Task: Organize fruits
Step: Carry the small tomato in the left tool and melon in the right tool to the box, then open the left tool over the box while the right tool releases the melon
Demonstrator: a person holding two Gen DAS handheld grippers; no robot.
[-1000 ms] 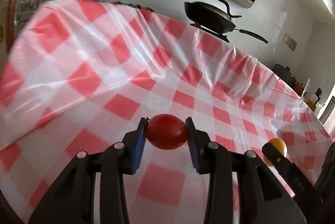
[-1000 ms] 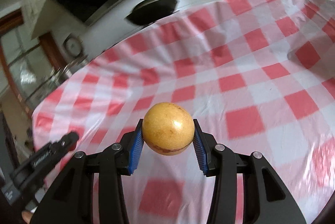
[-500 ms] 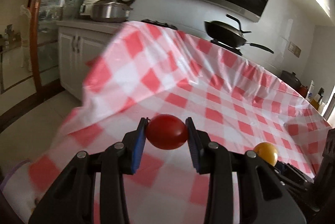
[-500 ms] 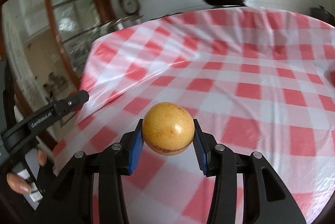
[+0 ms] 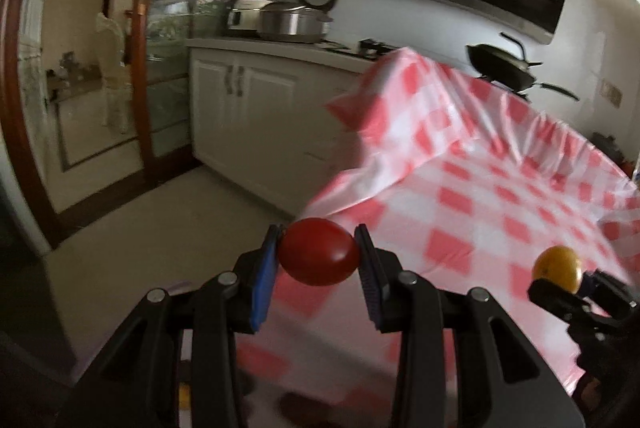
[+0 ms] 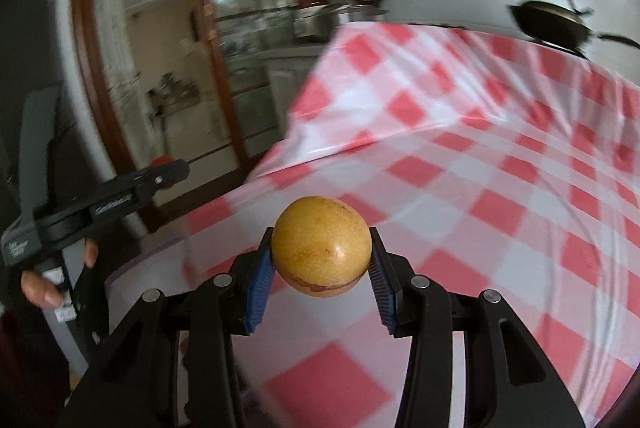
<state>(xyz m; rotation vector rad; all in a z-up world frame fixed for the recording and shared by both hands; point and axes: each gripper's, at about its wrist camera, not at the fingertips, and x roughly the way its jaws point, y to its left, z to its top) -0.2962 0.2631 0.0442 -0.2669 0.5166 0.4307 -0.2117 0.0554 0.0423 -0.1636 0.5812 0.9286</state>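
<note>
Leftmost, glass door with a dark wood frame [image 5: 148, 40], then white cabinets [image 5: 256, 100] under a counter carrying a steel pot [image 5: 294, 22]. Next, left gripper [image 5: 318, 260] pinching a red tomato [image 5: 318, 252] between blue pads [image 5: 264, 278], held in the air at the near corner of the table, above the floor and the edge of a red-and-white checked cloth [image 5: 500, 196]. Farther right, black pan [image 5: 506, 66] beyond the cloth's far side. Rightmost, right gripper [image 6: 320, 256] clamped on a round yellow fruit [image 6: 320, 246], raised over the checked cloth near its corner; same yellow fruit small at the edge of the left camera's view. Motion blur across both views.
</note>
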